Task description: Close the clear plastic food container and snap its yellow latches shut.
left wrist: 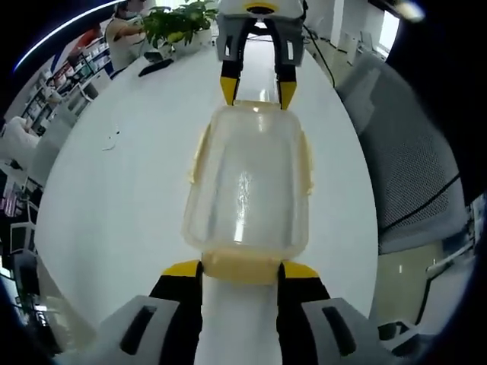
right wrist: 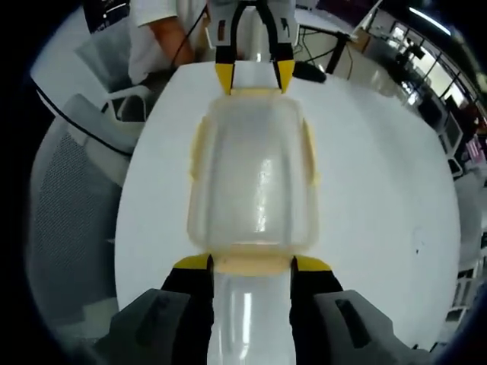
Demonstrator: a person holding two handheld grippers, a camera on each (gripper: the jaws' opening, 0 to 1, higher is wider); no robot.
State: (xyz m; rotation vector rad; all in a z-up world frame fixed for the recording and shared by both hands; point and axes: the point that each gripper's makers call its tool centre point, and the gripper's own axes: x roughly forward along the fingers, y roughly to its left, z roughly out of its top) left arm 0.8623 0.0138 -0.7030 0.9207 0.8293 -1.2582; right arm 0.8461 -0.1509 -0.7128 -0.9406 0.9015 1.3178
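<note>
A clear plastic food container (left wrist: 247, 190) lies lid-on along the white table (left wrist: 129, 190), between the two grippers. In the left gripper view, my left gripper (left wrist: 242, 269) is open, its yellow-tipped jaws on either side of the near end latch (left wrist: 240, 266). The right gripper (left wrist: 257, 91) faces me at the far end, also open. Pale yellow side latches (left wrist: 199, 152) (left wrist: 307, 163) lie along the long edges. In the right gripper view, the same container (right wrist: 255, 182) sits before my right gripper (right wrist: 253, 265), whose jaws bracket its end latch (right wrist: 251, 262). The left gripper (right wrist: 253, 76) is at the far end.
A potted plant (left wrist: 179, 23) and a person (left wrist: 125, 30) are at the table's far end. A grey mesh chair (left wrist: 411, 175) stands beside the table, and the same chair (right wrist: 76, 190) is at the left of the right gripper view. A person's torso (right wrist: 167, 30) is behind the left gripper.
</note>
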